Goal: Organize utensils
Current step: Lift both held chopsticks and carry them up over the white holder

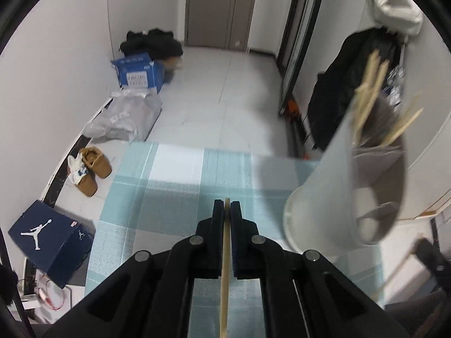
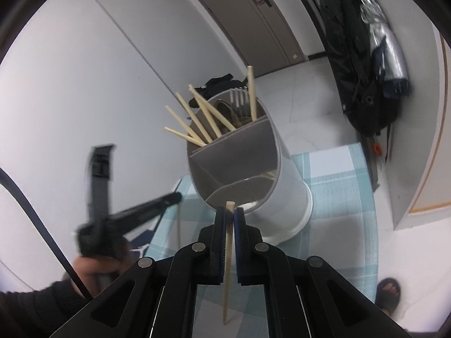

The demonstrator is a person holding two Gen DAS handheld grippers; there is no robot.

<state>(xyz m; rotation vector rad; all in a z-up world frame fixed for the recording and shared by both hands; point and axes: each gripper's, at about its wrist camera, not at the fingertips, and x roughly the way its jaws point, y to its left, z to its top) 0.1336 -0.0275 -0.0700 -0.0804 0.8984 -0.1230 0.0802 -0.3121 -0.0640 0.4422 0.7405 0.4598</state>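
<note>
A white cylindrical utensil holder (image 2: 284,186) with grey dividers stands on the blue checked tablecloth (image 2: 341,194); it also shows blurred at the right of the left wrist view (image 1: 332,180). Several wooden chopsticks (image 2: 194,121) and a metal fork (image 2: 239,101) stick out of its far compartment. My right gripper (image 2: 229,211) is shut on a single wooden chopstick (image 2: 227,264), just in front of the holder's rim. My left gripper (image 1: 227,204) is shut on another chopstick (image 1: 224,276), held over the cloth left of the holder. The left gripper also appears blurred in the right wrist view (image 2: 174,197).
On the floor to the left lie a Jordan shoebox (image 1: 48,242), tan shoes (image 1: 90,169), a grey plastic bag (image 1: 126,118) and a blue box (image 1: 139,73). A black bag (image 2: 358,64) hangs at the right wall. The table's far edge (image 1: 214,148) is close.
</note>
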